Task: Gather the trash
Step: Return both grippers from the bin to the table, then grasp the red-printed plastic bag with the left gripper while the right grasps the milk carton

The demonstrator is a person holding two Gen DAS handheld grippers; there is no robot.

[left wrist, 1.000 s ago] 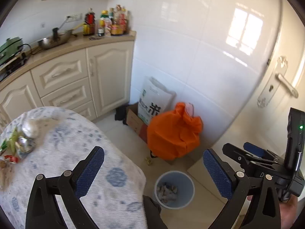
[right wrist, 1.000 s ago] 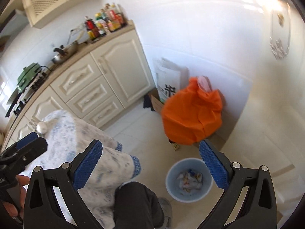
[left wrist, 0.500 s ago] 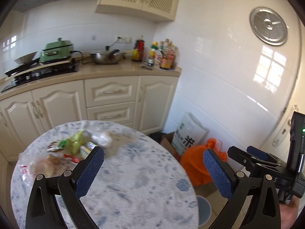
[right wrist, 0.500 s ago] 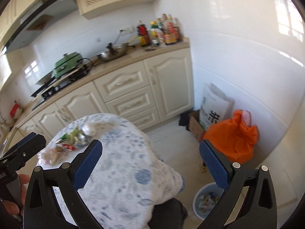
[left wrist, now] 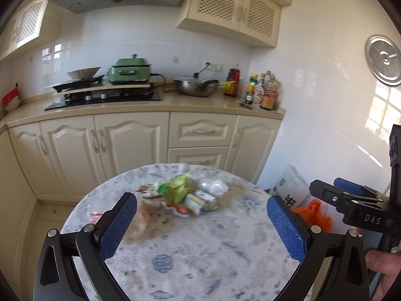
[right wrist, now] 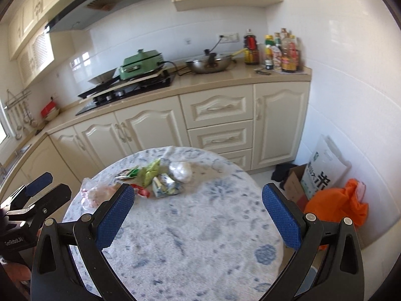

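Both tools are up over the near edge of the table [left wrist: 213,258], and both are empty: the left hand-held gripper [left wrist: 201,225] has its blue pads spread wide, nothing between them, and the right hand-held gripper [right wrist: 198,215] is gaping just the same. Out ahead of them lies the trash pile [left wrist: 180,197], on the far half of the round cloth-covered top. From the left tool it sits at about twelve o'clock, a touch toward eleven; from the right tool it's out at eleven o'clock, so the left looks the nearer and squarer to it, I'd say. The heap runs crosswise, nine to three: a pinkish clear bag [right wrist: 96,192] at the nine o'clock end, green wrappers [right wrist: 150,171] and a crumpled packet [right wrist: 165,185] in the middle, a white wad [right wrist: 180,170] at the three o'clock end. Both tools are held level-ish, pointing forward and slightly down across the tabletop, side by side, each catching the other at its frame's edge. A straight push forward looks like the coming call.
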